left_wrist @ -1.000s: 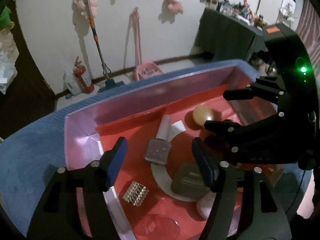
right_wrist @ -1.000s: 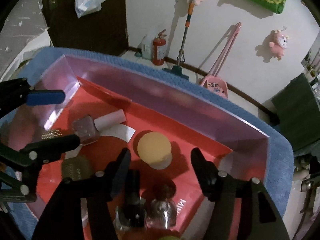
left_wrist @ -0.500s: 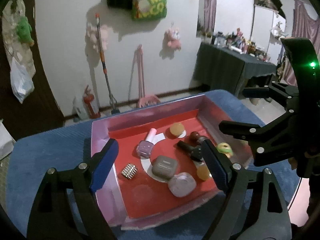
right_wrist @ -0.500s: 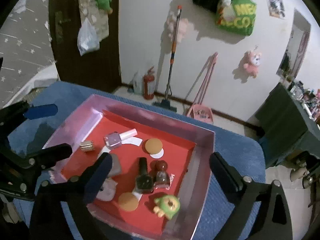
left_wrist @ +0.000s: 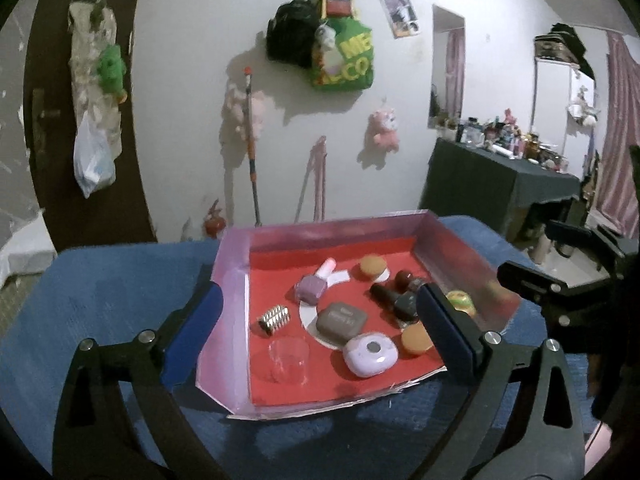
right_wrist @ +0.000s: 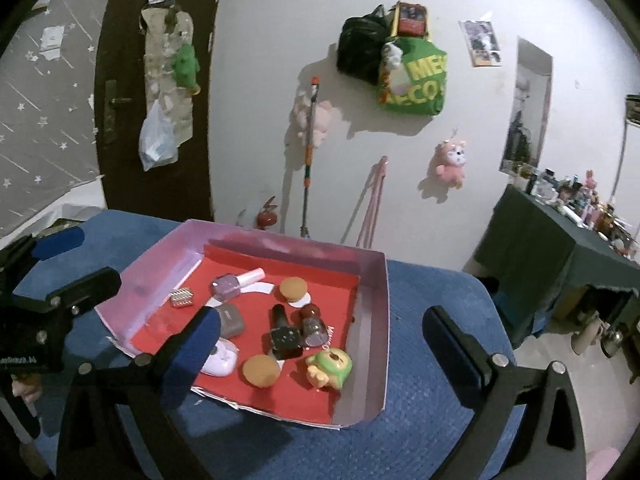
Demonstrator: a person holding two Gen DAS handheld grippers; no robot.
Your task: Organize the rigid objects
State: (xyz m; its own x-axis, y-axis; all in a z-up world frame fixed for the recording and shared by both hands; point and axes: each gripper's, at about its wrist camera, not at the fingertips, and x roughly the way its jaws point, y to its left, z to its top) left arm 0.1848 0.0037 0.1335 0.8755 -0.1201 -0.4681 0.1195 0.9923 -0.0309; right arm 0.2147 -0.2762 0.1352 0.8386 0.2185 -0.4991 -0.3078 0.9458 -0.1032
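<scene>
Blue padded surface carries pink tray holding nail polish bottles, compacts, green toy. Left claw and right claw both released, empty, above tray.

The tray has pink walls and a red floor, on blue cloth. In it: lilac nail polish, a green-yellow toy, a lilac case.

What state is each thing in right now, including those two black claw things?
left gripper: fingers open, empty
right gripper: fingers open, empty
tray: open-topped, items inside
lilac nail polish: capped, lying down
black bottle: capped, lying down
brown case: closed
lilac case: closed
</scene>
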